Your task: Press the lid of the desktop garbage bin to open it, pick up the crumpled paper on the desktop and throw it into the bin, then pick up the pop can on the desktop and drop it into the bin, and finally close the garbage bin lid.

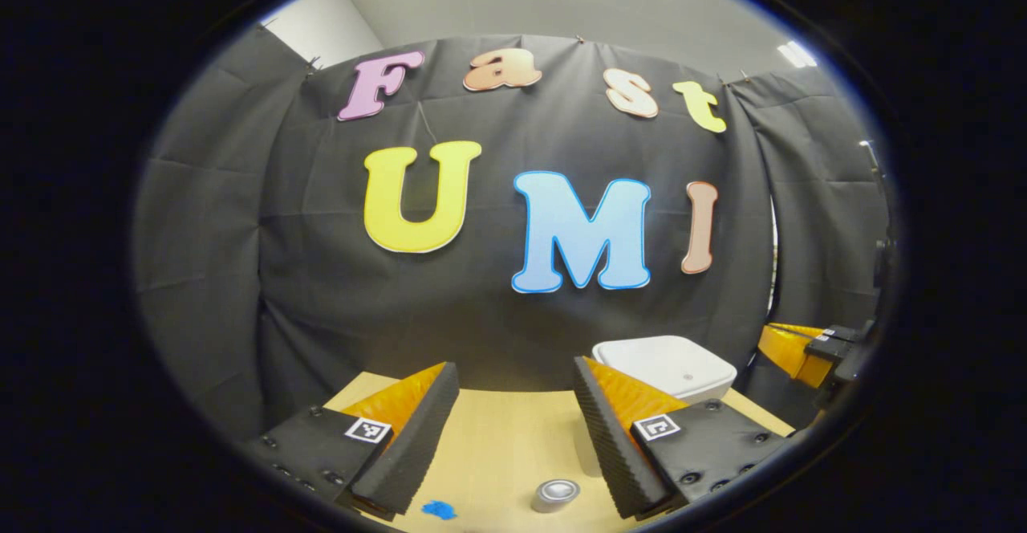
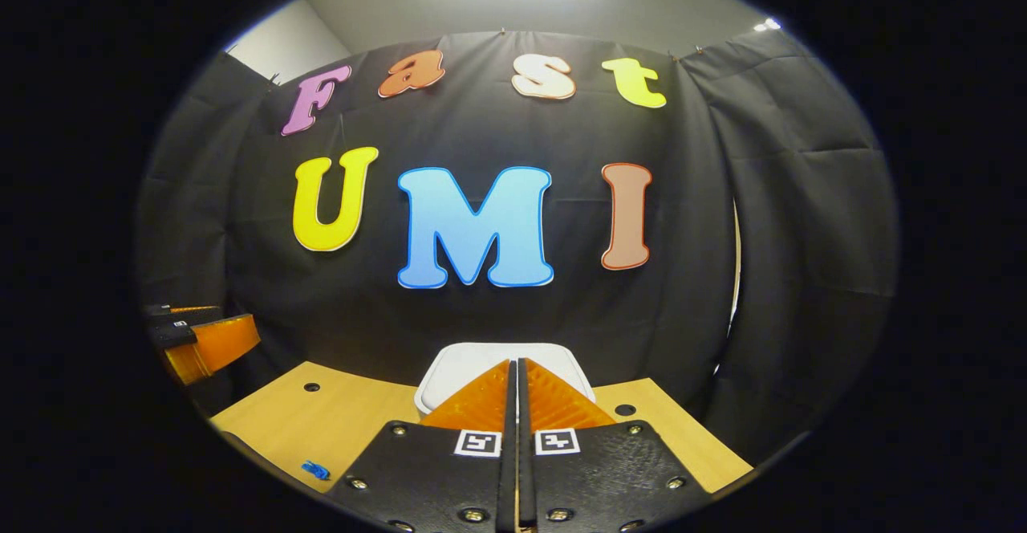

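Approaching phase: both tools hang above the desk; lid press judged not yet made.
Right hand-held gripper (image 2: 516,372): fingers pressed together, nothing between them. Judged reason: a closed pair forms one blunt tip, suited to pushing a lid rather than grasping.
Right hand-held gripper aim: tips line up directly with the garbage bin (image 2: 449,368), which sits just beyond them at the far side of the desk (image 2: 321,421). Contact with the lid cannot be confirmed.
Left hand-held gripper (image 1: 513,392): fingers spread wide, holding nothing. Judged reason: the gap is kept ready for a pick-up once the bin stands open.
Left hand-held gripper position: held to the left of the bin, clear of the right tool's path; in the right gripper view it appears at the left edge, well apart from the bin.
Garbage bin lid: white, flat, closed, with a small round mark on top; seen to the right behind the left tool's right finger.
Pop can (image 1: 555,494): upright on the desk, near the front edge, below the open gap and nearer its right finger.
Blue scrap (image 1: 439,509): small, lying on the desk left of the can; possibly the crumpled paper, too small to tell.
Next requirement: a downward push on the lid, as judged from the task.
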`<action>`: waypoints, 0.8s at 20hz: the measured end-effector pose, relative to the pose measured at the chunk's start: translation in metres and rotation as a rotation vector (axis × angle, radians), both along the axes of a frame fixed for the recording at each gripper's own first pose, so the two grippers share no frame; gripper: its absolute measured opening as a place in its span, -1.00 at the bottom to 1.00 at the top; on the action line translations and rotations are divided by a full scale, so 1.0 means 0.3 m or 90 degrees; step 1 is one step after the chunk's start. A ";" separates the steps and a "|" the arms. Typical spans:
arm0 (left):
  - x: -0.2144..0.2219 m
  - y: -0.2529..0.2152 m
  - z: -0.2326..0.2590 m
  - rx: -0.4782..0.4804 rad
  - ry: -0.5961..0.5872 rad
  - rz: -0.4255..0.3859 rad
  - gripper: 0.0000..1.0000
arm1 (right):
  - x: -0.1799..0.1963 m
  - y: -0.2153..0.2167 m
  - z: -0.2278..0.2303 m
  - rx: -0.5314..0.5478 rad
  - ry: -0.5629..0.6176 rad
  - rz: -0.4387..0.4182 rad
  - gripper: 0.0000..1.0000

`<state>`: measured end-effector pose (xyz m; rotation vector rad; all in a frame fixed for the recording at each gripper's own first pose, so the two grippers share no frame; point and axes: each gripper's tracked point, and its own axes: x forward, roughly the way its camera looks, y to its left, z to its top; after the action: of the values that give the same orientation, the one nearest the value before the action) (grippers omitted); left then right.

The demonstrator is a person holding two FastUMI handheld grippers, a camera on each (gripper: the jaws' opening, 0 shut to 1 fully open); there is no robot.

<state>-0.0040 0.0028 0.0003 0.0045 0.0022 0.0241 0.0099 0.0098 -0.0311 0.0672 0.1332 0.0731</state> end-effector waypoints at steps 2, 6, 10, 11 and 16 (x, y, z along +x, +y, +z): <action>0.001 0.005 -0.002 0.002 0.002 0.001 0.86 | 0.014 0.008 -0.014 0.004 0.011 0.007 -0.98; 0.004 0.001 -0.005 0.003 0.003 0.002 0.86 | 0.086 0.042 -0.089 0.012 0.045 0.033 -0.98; 0.000 0.007 -0.002 0.010 0.003 0.005 0.86 | 0.168 0.051 -0.151 0.028 0.076 0.033 -0.98; 0.003 0.010 -0.003 0.010 0.004 0.006 0.86 | 0.184 0.053 -0.162 0.028 0.080 0.033 -0.98; 0.009 0.027 -0.009 0.014 0.007 0.015 0.87 | 0.251 0.071 -0.232 0.027 0.107 0.043 -0.98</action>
<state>-0.0012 0.0109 -0.0025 0.0269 0.0133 0.0472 0.0852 0.0310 -0.1008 0.1119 0.3022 0.1371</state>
